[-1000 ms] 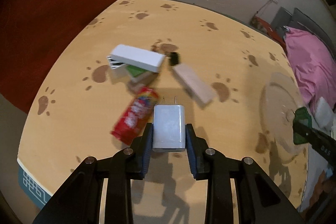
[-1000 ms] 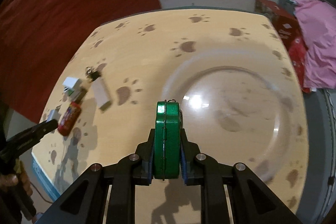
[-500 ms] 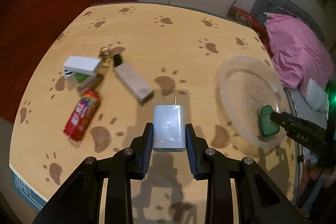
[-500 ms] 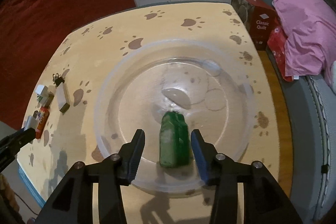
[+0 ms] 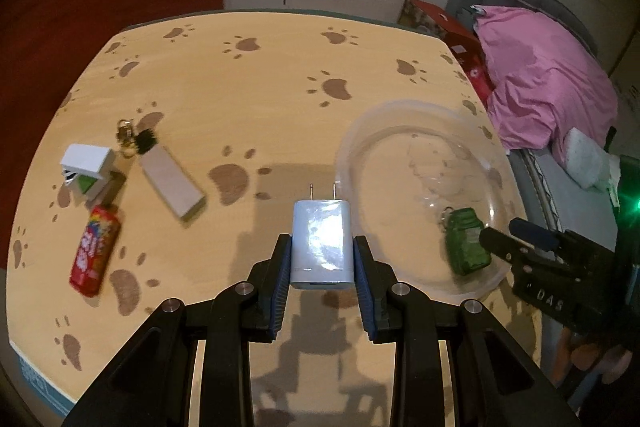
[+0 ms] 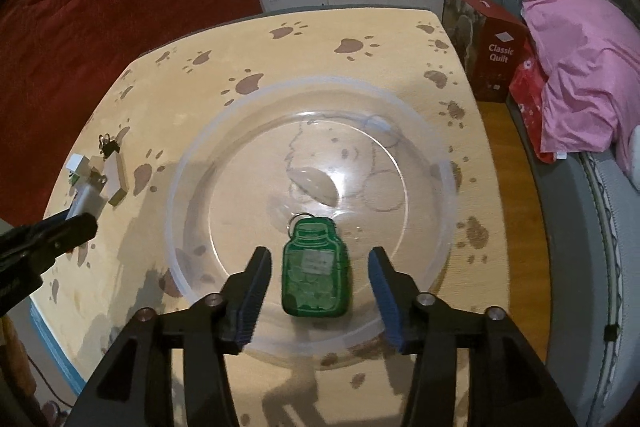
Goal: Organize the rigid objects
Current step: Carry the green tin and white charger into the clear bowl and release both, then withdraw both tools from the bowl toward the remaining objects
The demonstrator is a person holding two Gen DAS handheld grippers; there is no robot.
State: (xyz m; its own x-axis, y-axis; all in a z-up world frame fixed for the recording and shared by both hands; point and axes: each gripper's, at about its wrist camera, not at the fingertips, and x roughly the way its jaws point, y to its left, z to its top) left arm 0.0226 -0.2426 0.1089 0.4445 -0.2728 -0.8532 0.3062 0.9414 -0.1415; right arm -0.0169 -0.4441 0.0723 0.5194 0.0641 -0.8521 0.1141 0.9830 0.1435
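My left gripper [image 5: 322, 243] is shut on a white wall charger [image 5: 322, 223], prongs pointing forward, held above the paw-print table just left of the clear plate [image 5: 400, 115]. From the right wrist view, that charger [image 6: 86, 199] and the left gripper [image 6: 84, 225] show at the far left. A green jar-shaped keychain [image 6: 316, 275] lies flat in the clear plate [image 6: 240, 163]. My right gripper [image 6: 319, 257] straddles it with jaws opening, and the pads do not touch it. In the left wrist view the right gripper [image 5: 508, 233] sits at the keychain [image 5: 466, 245].
On the table's left lie a red candy tube [image 5: 94, 251], a white box [image 5: 86, 159] on a green item, a flat beige block [image 5: 172, 183] and a black binder clip [image 5: 144, 141]. A pink quilt [image 5: 548, 79] and a red box [image 6: 500, 55] stand beyond the right edge.
My right gripper opened and let go of the green keychain, which tipped from on edge to flat in the plate. My left gripper carried the charger rightward toward the plate.
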